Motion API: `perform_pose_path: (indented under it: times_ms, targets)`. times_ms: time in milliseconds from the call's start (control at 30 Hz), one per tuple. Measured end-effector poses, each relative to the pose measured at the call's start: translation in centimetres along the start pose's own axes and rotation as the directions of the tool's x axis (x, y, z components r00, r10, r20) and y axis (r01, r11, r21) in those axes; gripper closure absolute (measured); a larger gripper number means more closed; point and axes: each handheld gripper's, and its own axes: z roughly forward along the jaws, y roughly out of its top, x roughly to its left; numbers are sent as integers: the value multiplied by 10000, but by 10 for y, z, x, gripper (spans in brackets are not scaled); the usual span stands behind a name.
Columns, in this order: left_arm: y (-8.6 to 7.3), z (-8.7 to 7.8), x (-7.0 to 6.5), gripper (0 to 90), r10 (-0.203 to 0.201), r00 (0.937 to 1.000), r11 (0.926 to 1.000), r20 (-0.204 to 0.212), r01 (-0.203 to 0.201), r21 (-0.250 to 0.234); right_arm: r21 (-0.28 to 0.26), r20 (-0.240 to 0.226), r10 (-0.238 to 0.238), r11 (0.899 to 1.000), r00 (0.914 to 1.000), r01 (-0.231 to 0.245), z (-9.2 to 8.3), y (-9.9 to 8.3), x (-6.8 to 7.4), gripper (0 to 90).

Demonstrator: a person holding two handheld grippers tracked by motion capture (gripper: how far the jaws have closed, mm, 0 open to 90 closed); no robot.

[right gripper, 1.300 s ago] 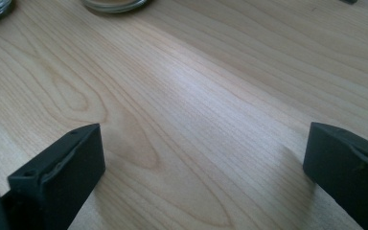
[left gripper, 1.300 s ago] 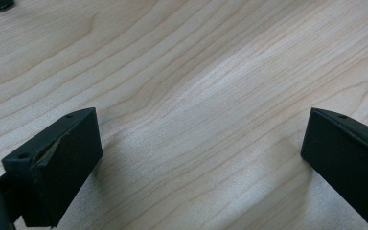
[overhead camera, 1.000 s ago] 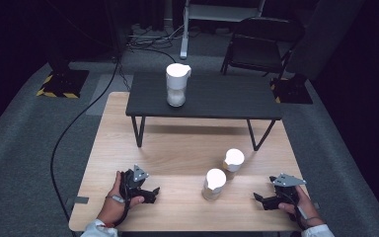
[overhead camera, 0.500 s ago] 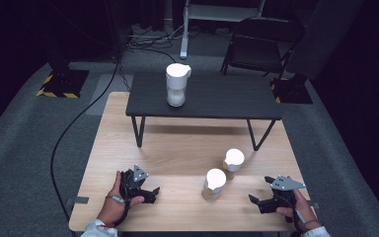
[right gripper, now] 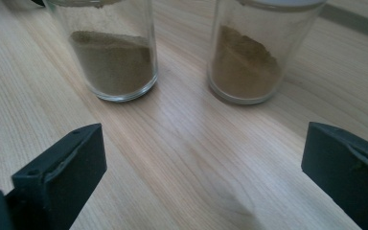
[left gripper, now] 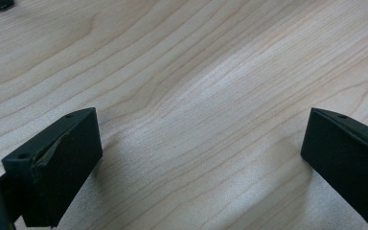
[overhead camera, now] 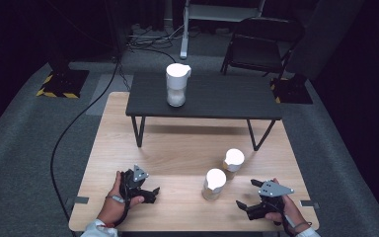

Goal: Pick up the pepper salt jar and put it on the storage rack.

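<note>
**Right claw lines up on two jars**

High view: right claw (overhead camera: 246,207), jaws apart, faces the near jar (overhead camera: 214,183); left claw (overhead camera: 148,191) rests aside, likely waiting.

Left gripper view: spread jaws over bare surface (left gripper: 211,96).

Right gripper view: both jars just ahead, far jar (right gripper: 258,52) alongside.

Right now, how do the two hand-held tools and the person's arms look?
Both are black. The left claw and the right claw each carry a grey three-cornered plate on top. Each ends in two blocky black jaws with small holes. A pale cuff shows at the left wrist.
</note>
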Motion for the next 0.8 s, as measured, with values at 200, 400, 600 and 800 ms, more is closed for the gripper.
perform_pose_path:
  times_ms: [200, 400, 600, 800]
  targets:
    - [0, 0, 0, 0, 2, 10000, 10000, 4, -2, 0, -87, -120, -63, 9999, 9999, 62, 5, 2, 3, 13]
    - [0, 0, 0, 0, 0, 10000, 10000, -1, 0, 2, -159, -328, -228, 9996, 9992, 223, 13, 4, 6, 14]
    - [0, 0, 0, 0, 0, 10000, 10000, -1, 0, 1, -182, -515, -493, 9987, 9975, 484, 23, 10, 15, 14]
    - [0, 0, 0, 0, -1, 10000, 10000, 0, 1, 0, -384, -708, -369, 9987, 9968, 342, 29, 13, 20, 14]
